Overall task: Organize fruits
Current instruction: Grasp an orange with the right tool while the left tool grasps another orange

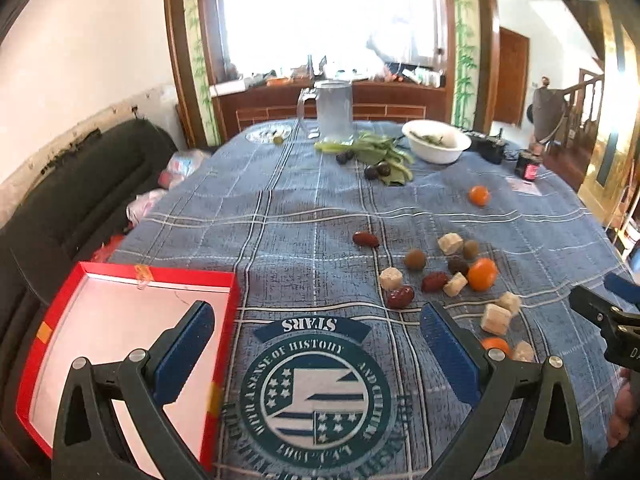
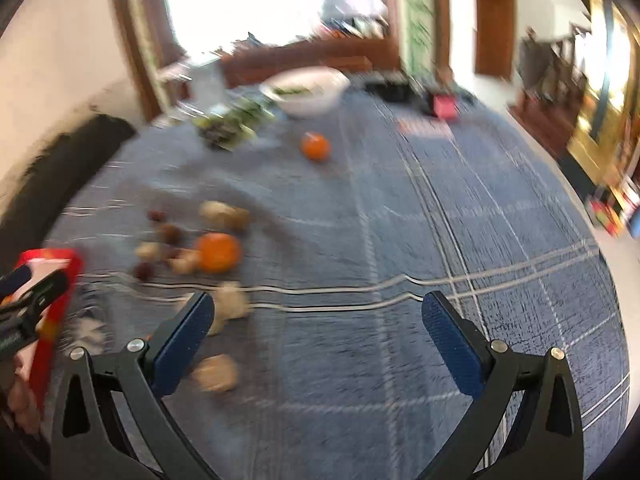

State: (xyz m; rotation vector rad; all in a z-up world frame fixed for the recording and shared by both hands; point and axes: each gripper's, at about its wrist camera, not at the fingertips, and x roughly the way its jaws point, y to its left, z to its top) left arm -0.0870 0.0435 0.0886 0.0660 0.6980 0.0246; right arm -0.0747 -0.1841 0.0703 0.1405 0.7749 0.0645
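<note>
Both the left gripper (image 1: 316, 320) and right gripper (image 2: 318, 310) gape empty. Fruits (image 1: 482, 274) lie scattered right of the red tray (image 1: 120, 320) (empty); approach one piece squarely.

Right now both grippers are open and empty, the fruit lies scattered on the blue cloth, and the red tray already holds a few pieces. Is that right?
Not quite. The red tray holds nothing; the left wrist view shows its pale floor bare. The rest stands: the left gripper and right gripper are both open and empty, and the fruit, such as the orange, lies scattered on the blue cloth.
</note>
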